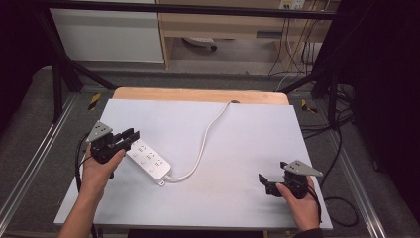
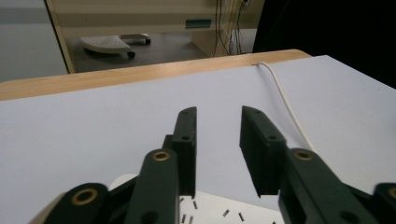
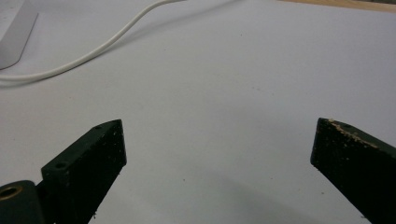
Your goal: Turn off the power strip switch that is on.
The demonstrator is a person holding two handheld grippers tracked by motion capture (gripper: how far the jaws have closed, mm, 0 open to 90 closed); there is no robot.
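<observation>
Setup: wooden table (image 1: 198,94) covered by a white sheet (image 1: 237,144); bare wood shows as a strip along the far edge.

White power strip (image 1: 148,161) lies flat on the sheet, left of centre, long axis running diagonally from near the left gripper toward the table middle. Sockets face up. Its white cord (image 1: 205,144) leaves the end nearer the table centre, loops toward the right, then curves up to the far edge of the table, where it passes over near a small notch.

Left gripper (image 1: 130,135): held in the person's left hand (image 1: 101,168), at the left side of the sheet, just above the far-left end of the power strip. Jaws stand apart with a moderate gap, nothing between them. In the left gripper view (image 2: 217,140) the jaws point toward the far edge; the strip's top face (image 2: 219,212) with its socket slots sits directly below them, and the cord (image 2: 285,100) runs along the right side. Cannot tell whether the jaws touch the strip.

Right gripper (image 1: 265,182): held in the person's right hand (image 1: 302,201), near the front right corner of the sheet, well apart from the strip. Jaws spread wide, empty. In the right gripper view (image 3: 217,154) they frame bare sheet; the cord (image 3: 93,53) and one end of the strip (image 3: 16,37) appear at upper left.
</observation>
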